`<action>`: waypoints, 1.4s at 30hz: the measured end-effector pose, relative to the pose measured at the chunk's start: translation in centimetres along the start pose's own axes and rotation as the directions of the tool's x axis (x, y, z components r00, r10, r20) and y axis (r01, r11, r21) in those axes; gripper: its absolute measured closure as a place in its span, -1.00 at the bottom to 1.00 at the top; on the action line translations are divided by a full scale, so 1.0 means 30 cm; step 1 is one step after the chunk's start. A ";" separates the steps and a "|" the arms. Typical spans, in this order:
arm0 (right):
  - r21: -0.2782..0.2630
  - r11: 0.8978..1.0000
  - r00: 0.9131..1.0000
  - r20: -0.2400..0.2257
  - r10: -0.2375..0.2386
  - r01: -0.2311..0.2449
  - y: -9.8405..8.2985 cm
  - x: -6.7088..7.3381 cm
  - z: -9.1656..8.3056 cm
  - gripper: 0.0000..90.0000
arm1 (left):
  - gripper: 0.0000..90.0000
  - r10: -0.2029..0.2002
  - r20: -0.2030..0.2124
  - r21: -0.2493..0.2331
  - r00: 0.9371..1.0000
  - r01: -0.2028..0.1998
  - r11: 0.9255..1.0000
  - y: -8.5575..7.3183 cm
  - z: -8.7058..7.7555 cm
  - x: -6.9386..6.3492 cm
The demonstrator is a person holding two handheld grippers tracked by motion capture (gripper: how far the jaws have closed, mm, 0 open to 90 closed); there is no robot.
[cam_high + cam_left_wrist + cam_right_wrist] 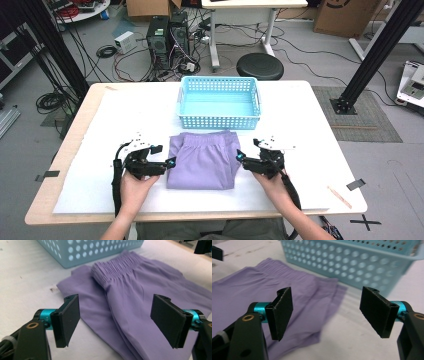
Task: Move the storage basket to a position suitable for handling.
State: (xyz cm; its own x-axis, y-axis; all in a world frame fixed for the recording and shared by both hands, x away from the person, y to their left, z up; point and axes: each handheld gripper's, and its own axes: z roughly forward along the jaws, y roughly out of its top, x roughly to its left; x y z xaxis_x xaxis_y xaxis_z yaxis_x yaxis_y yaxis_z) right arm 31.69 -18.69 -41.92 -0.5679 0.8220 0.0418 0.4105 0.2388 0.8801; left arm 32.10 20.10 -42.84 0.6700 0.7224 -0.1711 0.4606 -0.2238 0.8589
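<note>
Folded purple shorts [202, 160] lie flat on the white table cover, just in front of a light blue perforated basket [220, 119]. My left gripper [170, 162] sits at the left edge of the shorts [140, 297], jaws wide apart and nothing between them. On the opposite side, my right gripper [239, 156] hovers by the right edge of the shorts [287, 282], also open and empty. The elastic waistband points toward the basket [362, 262]. The basket [82, 250] is empty inside.
The white cover [310, 130] has bare room to the left and right of the shorts. A wooden stick [339, 196] lies near the table's front right corner. Behind the table stand a black stool [260, 66], computer towers [167, 40] and tangled cables.
</note>
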 end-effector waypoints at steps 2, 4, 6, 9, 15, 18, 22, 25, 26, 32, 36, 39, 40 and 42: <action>0.032 0.999 1.000 -0.015 0.005 -0.004 -0.008 0.035 0.007 -0.40 | -0.41 0.006 -0.016 0.027 1.000 -0.005 1.000 -0.008 0.008 -0.019; 0.063 0.998 1.000 -0.029 -0.005 0.007 -0.022 0.063 0.012 -0.40 | -0.41 -0.001 -0.026 0.047 1.000 0.002 0.999 -0.019 0.014 -0.031; 0.088 0.996 1.000 -0.023 -0.021 0.023 -0.033 0.087 0.018 -0.40 | -0.41 -0.009 -0.043 0.076 0.999 0.013 0.997 -0.032 0.020 -0.038; 0.125 0.992 1.000 -0.018 -0.015 0.017 -0.036 0.100 0.035 -0.40 | -0.41 -0.025 -0.075 0.112 0.997 0.033 0.993 -0.044 0.027 -0.039; 0.294 0.955 0.999 0.002 0.048 -0.047 -0.046 0.092 0.104 -0.48 | -0.41 -0.080 -0.097 0.164 0.992 0.095 0.982 -0.052 0.055 -0.023; 0.330 0.942 0.998 -0.003 0.065 -0.060 -0.042 0.085 0.120 -0.51 | -0.42 -0.081 -0.114 0.161 0.990 0.099 0.982 -0.048 0.062 -0.029; 0.339 0.940 0.999 0.028 0.032 -0.040 -0.040 0.100 0.123 -0.42 | -0.34 -0.084 -0.138 0.158 0.987 0.106 0.982 -0.047 0.066 -0.038; 0.332 0.943 0.998 0.056 0.019 -0.036 -0.043 0.103 0.119 -0.21 | -0.18 -0.090 -0.170 0.156 0.981 0.117 0.981 -0.045 0.068 -0.043; 0.329 0.944 0.998 0.054 0.016 -0.033 -0.042 0.100 0.117 -0.14 | -0.10 -0.098 -0.181 0.150 0.979 0.126 0.981 -0.044 0.069 -0.045; 0.317 0.948 1.000 0.011 0.012 -0.015 -0.041 0.101 0.116 0.32 | 0.15 -0.085 -0.220 0.148 0.972 0.119 0.982 -0.040 0.086 -0.069; 0.315 0.949 1.000 -0.014 0.016 -0.011 -0.040 0.103 0.117 0.55 | 0.31 -0.083 -0.236 0.142 0.968 0.119 0.983 -0.036 0.096 -0.079; 0.315 0.949 0.999 -0.045 0.024 -0.008 -0.040 0.102 0.119 0.74 | 0.46 -0.088 -0.239 0.144 0.967 0.125 0.982 -0.033 0.097 -0.074; 0.316 0.949 0.999 -0.049 0.022 -0.006 -0.039 0.103 0.120 0.78 | 0.50 -0.094 -0.235 0.141 0.968 0.129 0.982 -0.033 0.098 -0.069; 0.312 0.950 0.998 -0.060 0.020 -0.001 -0.040 0.103 0.120 0.82 | 0.62 -0.128 -0.192 0.128 0.973 0.155 0.980 -0.034 0.101 -0.059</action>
State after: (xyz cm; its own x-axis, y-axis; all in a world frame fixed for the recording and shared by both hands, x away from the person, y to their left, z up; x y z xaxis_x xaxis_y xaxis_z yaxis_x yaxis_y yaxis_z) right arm 32.02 -14.57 -44.54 -0.6013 0.7942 0.0882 0.6130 0.3876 0.6885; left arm 32.19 17.07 -44.88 0.4812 0.8570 -0.1843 0.6295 -0.1915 0.7531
